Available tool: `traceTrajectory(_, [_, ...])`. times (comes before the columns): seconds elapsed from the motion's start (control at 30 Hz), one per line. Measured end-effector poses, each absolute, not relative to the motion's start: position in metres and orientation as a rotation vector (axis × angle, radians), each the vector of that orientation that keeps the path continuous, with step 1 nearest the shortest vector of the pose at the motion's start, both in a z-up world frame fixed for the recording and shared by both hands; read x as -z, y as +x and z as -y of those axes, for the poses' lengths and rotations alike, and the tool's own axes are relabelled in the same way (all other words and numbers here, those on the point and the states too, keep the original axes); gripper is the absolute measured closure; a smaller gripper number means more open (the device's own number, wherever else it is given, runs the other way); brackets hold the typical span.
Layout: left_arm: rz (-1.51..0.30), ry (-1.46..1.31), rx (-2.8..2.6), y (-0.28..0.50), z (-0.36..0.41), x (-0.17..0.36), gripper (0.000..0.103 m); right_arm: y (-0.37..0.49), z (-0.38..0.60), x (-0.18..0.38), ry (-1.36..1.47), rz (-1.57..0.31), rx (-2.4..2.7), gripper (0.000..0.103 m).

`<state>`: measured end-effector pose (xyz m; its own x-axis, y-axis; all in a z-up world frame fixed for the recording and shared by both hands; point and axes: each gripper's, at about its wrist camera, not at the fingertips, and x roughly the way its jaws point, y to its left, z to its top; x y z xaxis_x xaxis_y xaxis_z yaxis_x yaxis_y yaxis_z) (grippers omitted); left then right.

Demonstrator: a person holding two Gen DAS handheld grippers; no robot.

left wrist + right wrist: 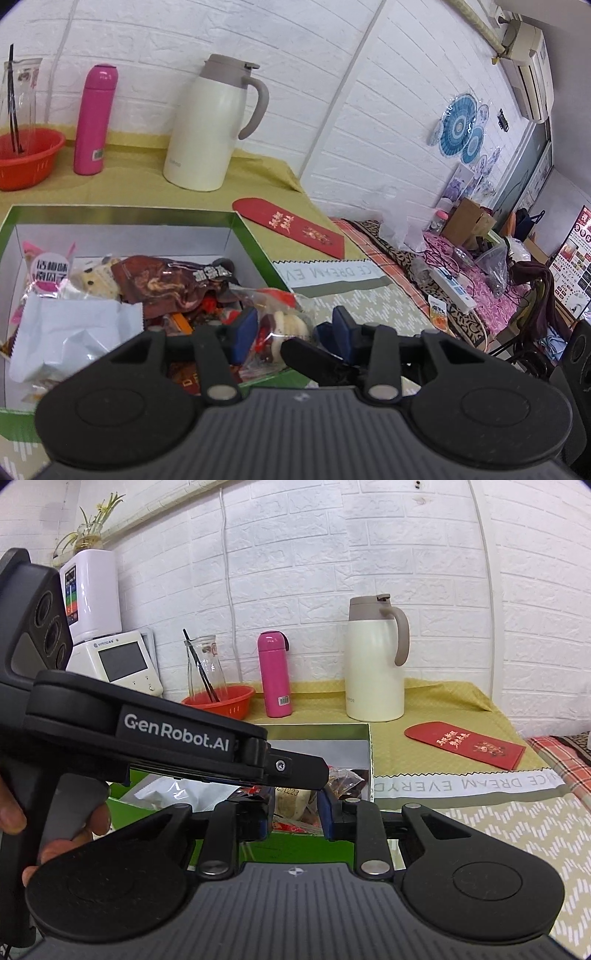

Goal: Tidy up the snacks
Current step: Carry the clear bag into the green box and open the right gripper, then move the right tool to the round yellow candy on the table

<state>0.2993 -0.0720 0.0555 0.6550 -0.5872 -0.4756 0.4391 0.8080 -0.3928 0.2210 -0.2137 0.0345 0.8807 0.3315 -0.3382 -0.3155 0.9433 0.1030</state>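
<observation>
While the box point(255, 243) with green walls lies on the yellow cloth point(147, 192), it is full of snacks point(166, 280) in mixed wrappers, and a white bag point(74, 332) lies at its left side. The left gripper point(291, 328) is over the right part of the box, and between its 2 blue pads there is a clear packet point(280, 321) of round pale pieces; I cannot tell if the pads press it. In the right view, the right gripper point(295, 808) is also at the box point(364, 749) with a pale packet point(295, 801) between its pads, and the grip is not clear either. The left gripper point(295, 775) crosses in front, with fingers point(92, 819) on its handle. Behind the box stand a red basket point(29, 155), a pink bottle point(92, 118) and a white jug point(210, 125), and a red envelope point(291, 225) lies right of the box.
</observation>
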Motion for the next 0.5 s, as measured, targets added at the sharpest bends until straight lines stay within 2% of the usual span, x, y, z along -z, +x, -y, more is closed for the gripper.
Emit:
traceTrajectory(0.07, [-0.612, -0.261, 0.571, 0.307, 0.070, -0.052, 0.061, 0.230, 0.213, -0.031, 0.037, -0.348, -0.339, 0.056])
traceTrajectory(0.1, [-0.605, -0.264, 0.553, 0.310, 0.069, -0.050, 0.041, 0.234, 0.212, -0.028, 0.024, -0.332, -0.341, 0.051])
traceTrajectory(0.13, [-0.596, -0.272, 0.532, 0.311, 0.067, -0.049, 0.031, 0.237, 0.211, -0.024, 0.005, -0.318, -0.335, 0.033])
traceTrajectory(0.17, [-0.569, -0.290, 0.507, 0.309, 0.063, -0.047, 0.027, 0.239, 0.210, -0.021, -0.014, -0.327, -0.318, 0.010])
traceTrajectory(0.2, [-0.551, -0.294, 0.503, 0.308, 0.060, -0.047, 0.024, 0.238, 0.210, -0.018, -0.022, -0.335, -0.307, 0.001])
traceTrajectory(0.23, [-0.540, -0.284, 0.505, 0.306, 0.058, -0.047, 0.022, 0.235, 0.212, -0.015, -0.021, -0.327, -0.305, 0.000])
traceTrajectory(0.27, [-0.534, -0.267, 0.488, 0.304, 0.057, -0.047, 0.007, 0.232, 0.213, -0.013, -0.015, -0.317, -0.305, 0.000])
traceTrajectory(0.3, [-0.516, -0.250, 0.450, 0.300, 0.057, -0.047, 0.001, 0.230, 0.214, -0.012, -0.011, -0.314, -0.299, 0.000])
traceTrajectory(0.5, [-0.516, -0.213, 0.376, 0.288, 0.051, -0.051, 0.001, 0.221, 0.213, -0.015, 0.005, -0.328, -0.285, 0.000])
